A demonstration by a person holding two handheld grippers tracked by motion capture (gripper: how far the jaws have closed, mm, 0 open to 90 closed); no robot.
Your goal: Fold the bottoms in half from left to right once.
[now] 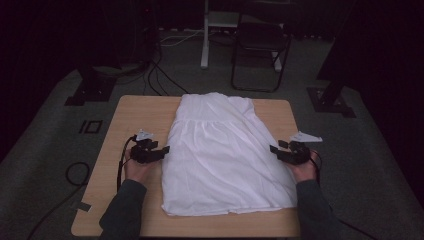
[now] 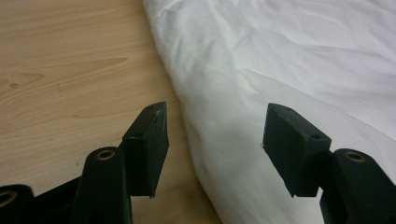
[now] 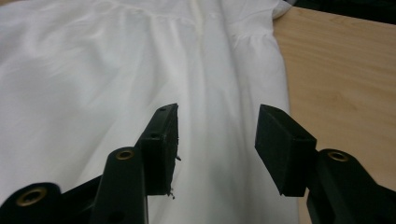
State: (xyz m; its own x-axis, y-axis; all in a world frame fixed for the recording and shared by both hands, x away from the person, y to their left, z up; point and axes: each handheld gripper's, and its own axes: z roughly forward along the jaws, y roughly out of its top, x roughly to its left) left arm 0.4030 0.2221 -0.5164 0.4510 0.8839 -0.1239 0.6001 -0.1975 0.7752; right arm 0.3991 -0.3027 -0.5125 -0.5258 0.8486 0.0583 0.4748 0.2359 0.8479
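One white garment (image 1: 225, 155) on table (image 1: 130, 115), two grippers at its sides.
Garment lay flat mid-tabletop, hem near the front edge. Left gripper (image 1: 163, 149) sat at its left edge, jaws apart, empty; right gripper (image 1: 274, 149) at its right edge, jaws apart, empty.

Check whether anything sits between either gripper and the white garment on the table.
Nothing visible does. The left gripper stands open at the white garment's left edge, the right gripper open at its right edge, with bare table beside each.
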